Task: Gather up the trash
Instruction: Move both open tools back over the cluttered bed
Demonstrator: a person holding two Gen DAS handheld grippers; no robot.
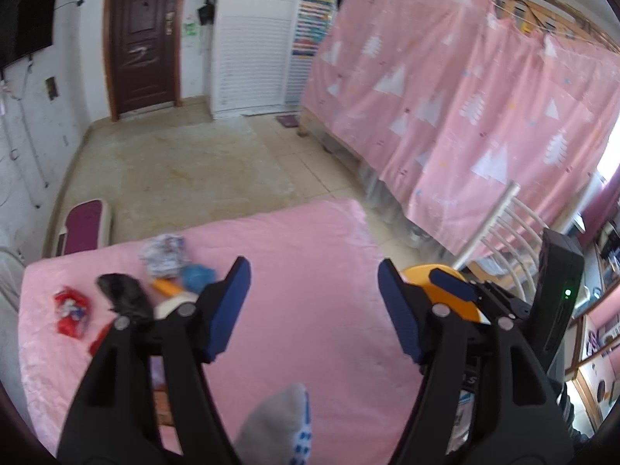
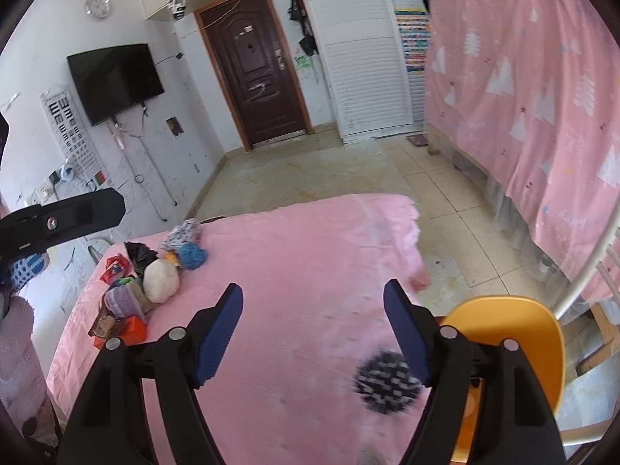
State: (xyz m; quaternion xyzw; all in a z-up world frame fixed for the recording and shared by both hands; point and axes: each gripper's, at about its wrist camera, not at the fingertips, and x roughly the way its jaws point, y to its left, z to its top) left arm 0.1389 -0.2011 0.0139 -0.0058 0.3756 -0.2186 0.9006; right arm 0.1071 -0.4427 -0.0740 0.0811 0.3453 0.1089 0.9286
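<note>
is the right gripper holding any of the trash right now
No, the right gripper stands open over the bare pink cloth, with nothing between its blue pads, and the trash pile lies off to its left.

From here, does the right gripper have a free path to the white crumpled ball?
Probably yes: right gripper is open and empty, and bare pink cloth lies between it and the white ball.

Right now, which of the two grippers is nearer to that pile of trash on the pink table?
Left. The left gripper hangs open just beside the trash pile. The right gripper, also open, hovers farther off, toward the orange bin.
</note>
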